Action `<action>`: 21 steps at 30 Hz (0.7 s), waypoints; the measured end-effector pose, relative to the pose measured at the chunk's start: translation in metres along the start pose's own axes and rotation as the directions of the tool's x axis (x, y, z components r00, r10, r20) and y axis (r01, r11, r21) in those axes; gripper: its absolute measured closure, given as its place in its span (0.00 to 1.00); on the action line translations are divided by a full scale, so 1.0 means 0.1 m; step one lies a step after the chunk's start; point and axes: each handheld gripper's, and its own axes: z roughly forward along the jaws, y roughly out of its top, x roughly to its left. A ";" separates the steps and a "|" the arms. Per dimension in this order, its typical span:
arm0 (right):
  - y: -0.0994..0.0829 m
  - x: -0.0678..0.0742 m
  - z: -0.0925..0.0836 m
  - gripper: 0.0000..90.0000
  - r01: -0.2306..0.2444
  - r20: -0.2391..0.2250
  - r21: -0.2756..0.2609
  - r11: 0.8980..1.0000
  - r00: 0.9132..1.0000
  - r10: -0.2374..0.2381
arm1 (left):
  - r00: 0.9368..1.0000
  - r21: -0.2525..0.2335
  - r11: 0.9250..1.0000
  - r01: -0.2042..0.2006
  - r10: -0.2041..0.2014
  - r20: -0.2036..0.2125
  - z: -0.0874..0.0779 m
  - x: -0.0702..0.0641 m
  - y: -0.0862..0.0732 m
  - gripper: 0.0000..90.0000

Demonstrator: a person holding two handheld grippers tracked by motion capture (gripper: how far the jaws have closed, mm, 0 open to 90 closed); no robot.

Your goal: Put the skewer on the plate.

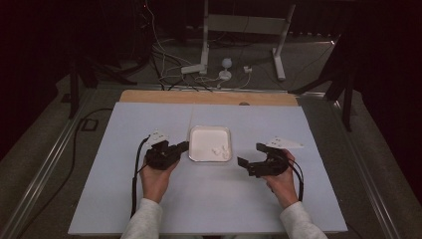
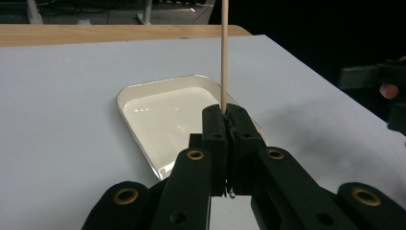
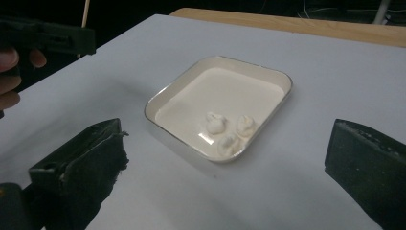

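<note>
A white square tray [image 1: 199, 144] [image 2: 163, 115] [image 3: 167, 103] sits mid-table. Three small white lumps [image 3: 229, 130] [image 1: 220, 151] lie in its near right corner. My left gripper [image 1: 180, 147] [image 2: 225, 115] is just left of the tray, shut on a thin wooden stick [image 2: 223, 52] that stands straight up from the jaws. My right gripper [image 1: 251, 155] [image 3: 225, 163] rests right of the tray, open, with nothing between its jaws; they point at the tray. The left gripper [image 3: 45, 38] and the stick [image 3: 86, 12] also appear at the upper left of the right gripper view.
The pale blue table top [image 1: 149, 199] ends in a wooden strip [image 1: 209, 97] at the far edge. Beyond it, white stand legs [image 1: 204, 64] and cables [image 1: 164, 55] lie on the floor. Bare table surface surrounds the tray on all sides.
</note>
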 end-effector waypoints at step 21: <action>-0.19 -0.12 -0.46 0.00 -0.021 0.059 -0.077 0.997 0.998 0.026 | 0.999 0.062 0.998 0.021 -0.018 -0.044 0.41 -0.04 0.01 0.99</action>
